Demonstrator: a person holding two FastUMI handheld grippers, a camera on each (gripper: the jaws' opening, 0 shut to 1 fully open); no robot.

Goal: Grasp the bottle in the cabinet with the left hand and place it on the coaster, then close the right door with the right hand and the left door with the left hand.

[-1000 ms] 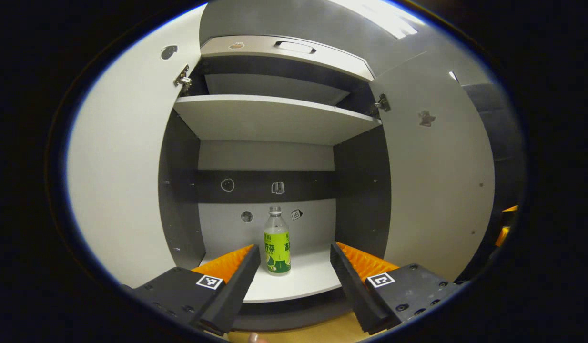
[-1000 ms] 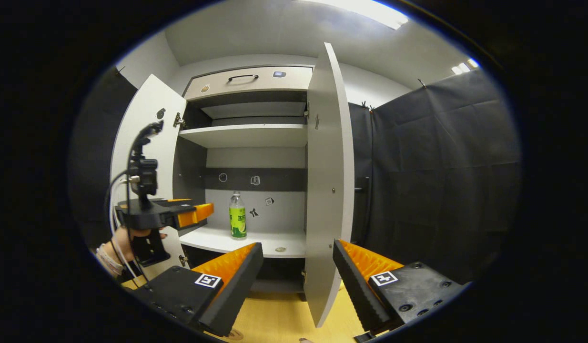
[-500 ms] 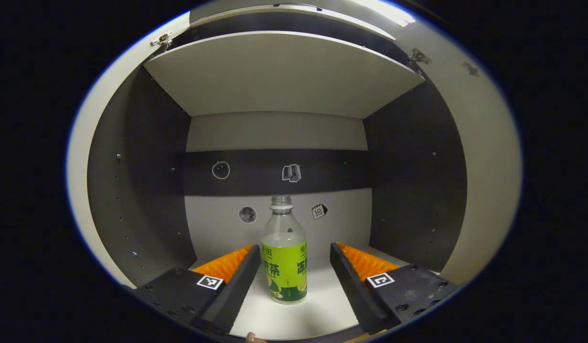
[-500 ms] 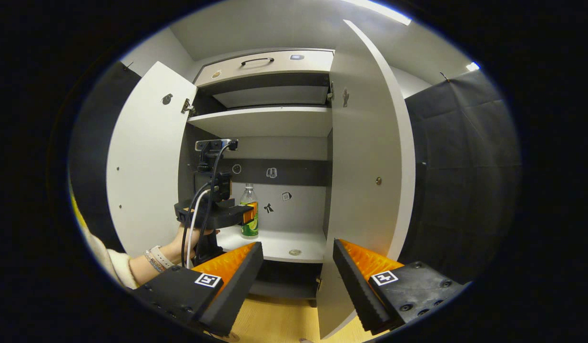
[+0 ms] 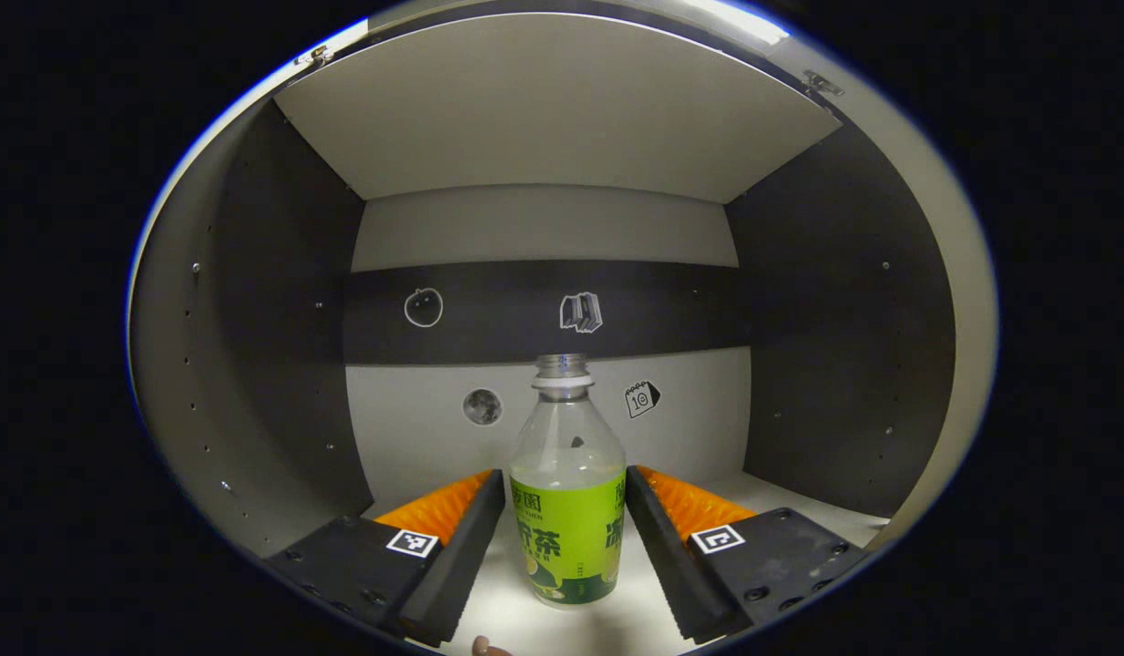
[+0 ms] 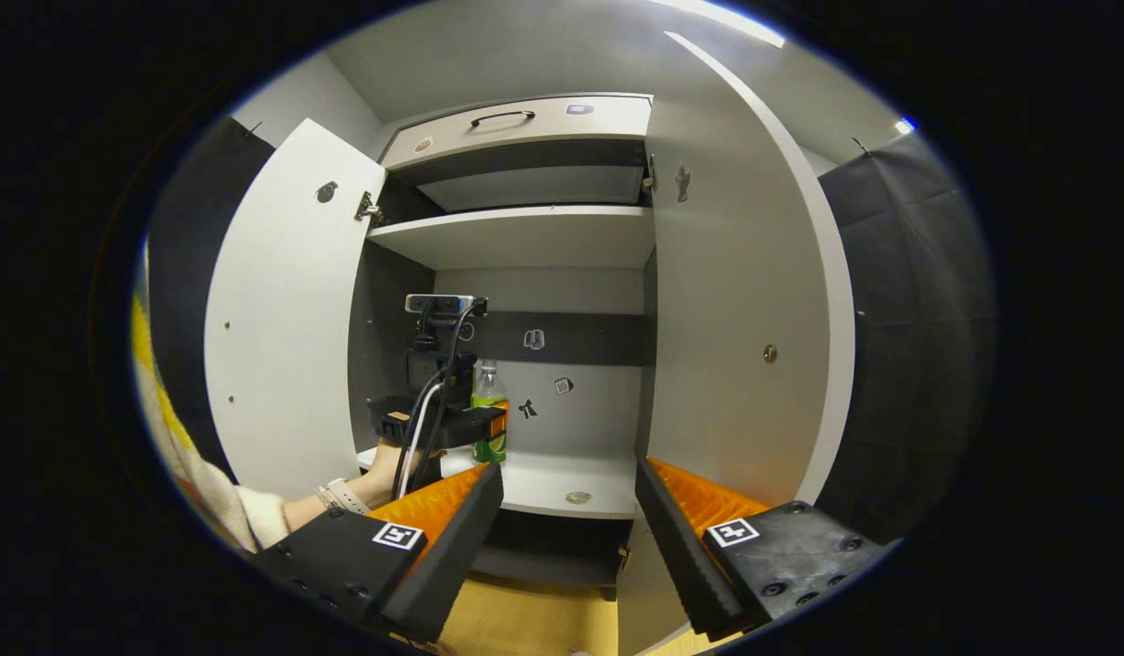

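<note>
My left hand-held gripper [image 5: 562, 538] brackets the bottle [image 5: 567, 492] at lower centre, fingers spread; clenching off-centre could tip it on the shelf [image 5: 799, 501]. Right hand-held gripper [image 6: 567, 538] hangs released.

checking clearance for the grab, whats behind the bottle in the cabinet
Behind the bottle is the cabinet's back wall, with a dark band and small stickers. Nothing else stands there, though the bottle hides some wall.

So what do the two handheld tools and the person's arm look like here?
Each tool, left and right, has a black body, ridged wedge fingers and square black-and-white markers. On the left tool, a mast carries a small camera bar and cables. The person wears a pale sleeve and a bracelet.
</note>
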